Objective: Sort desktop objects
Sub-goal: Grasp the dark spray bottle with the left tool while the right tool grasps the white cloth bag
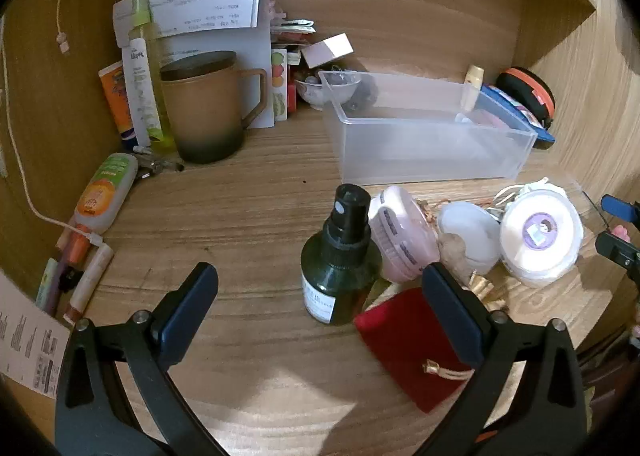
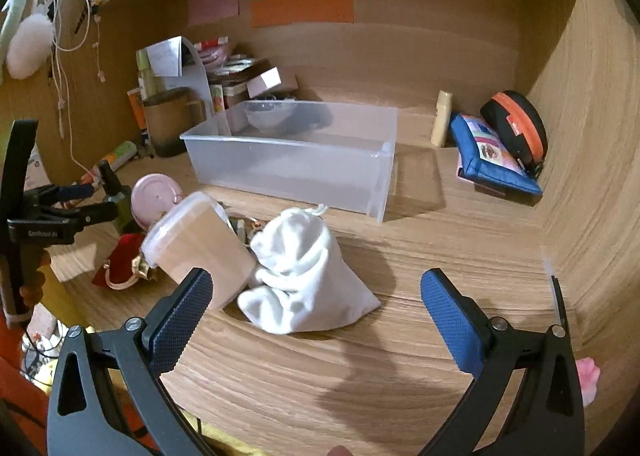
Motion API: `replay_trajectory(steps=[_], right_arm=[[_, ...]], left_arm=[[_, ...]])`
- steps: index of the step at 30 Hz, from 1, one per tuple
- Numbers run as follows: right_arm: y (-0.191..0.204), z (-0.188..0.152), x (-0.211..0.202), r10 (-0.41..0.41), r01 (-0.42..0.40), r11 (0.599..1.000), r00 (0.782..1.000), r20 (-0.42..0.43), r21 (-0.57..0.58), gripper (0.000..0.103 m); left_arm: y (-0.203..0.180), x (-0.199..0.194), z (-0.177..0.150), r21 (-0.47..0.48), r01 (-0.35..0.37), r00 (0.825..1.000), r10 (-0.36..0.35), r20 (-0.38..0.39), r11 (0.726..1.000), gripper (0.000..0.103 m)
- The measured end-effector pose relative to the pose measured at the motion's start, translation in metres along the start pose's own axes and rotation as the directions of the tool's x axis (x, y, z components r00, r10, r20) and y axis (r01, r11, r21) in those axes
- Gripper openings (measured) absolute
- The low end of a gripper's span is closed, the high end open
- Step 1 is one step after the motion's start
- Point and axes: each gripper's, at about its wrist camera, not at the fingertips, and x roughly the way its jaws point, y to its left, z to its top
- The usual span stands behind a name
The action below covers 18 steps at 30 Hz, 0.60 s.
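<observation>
My clear plastic bin (image 2: 296,160) sits toward the far middle of the bench (image 2: 440,256), and as far as I can see through its cloudy walls nothing lies in it — the small glass bowl (image 1: 326,90) stands just behind its far left corner. Left of that, a brown mug (image 1: 208,112) with a dark lid stands upright among tubes and bottles.

My left hand-held gripper (image 1: 320,296) is spread wide and holds nothing; just beyond its fingers stands a dark green spray bottle (image 1: 340,260), upright, with a pink round tin (image 1: 400,234) touching its right side and a red pouch (image 1: 408,344) lying near me under the right finger. My right hand-held gripper (image 2: 316,296) is likewise open and empty. Before it lies a white drawstring bag (image 2: 308,276), slumped on the bench, and against the bag's left side leans a tipped clear tub (image 2: 196,244) with a lid — its contents look tan, though I cannot tell what they are.

At the far right, a blue zip pouch (image 2: 496,160) leans against a black and orange case (image 2: 516,128). The bench is wood grained, walled by wooden panels; pink, green and orange paper strips are stuck on the back panel (image 2: 400,48).
</observation>
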Motion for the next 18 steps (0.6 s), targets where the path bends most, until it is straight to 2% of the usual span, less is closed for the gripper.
replay_trajectory(steps=[1,4,6,12,18], right_arm=[[-0.002,0.0,0.002,0.005,-0.005,1.0,1.0,-0.01,-0.001,0.103],[-0.01,-0.001,0.01,0.055,-0.055,0.998,0.998,-0.045,0.004,0.103],[-0.013,-0.002,0.016,0.068,-0.068,0.998,0.995,-0.068,0.0,0.103],[-0.015,0.0,0.029,0.106,-0.11,0.993,0.987,-0.12,-0.03,0.1],[-0.012,0.011,0.052,0.142,-0.152,0.987,0.975,-0.174,-0.051,0.088]], left_arm=[[-0.001,0.002,0.0,0.003,0.002,1.0,-0.002,-0.005,1.0,0.103],[-0.002,0.011,-0.001,0.006,0.025,0.999,-0.024,-0.038,1.0,0.082],[-0.001,0.017,0.0,-0.006,0.036,0.997,-0.036,-0.067,0.999,0.08],[0.001,0.021,0.001,-0.012,0.04,0.996,-0.04,-0.074,0.999,0.08],[-0.001,0.023,0.003,-0.003,0.031,0.997,-0.031,-0.076,1.0,0.075]])
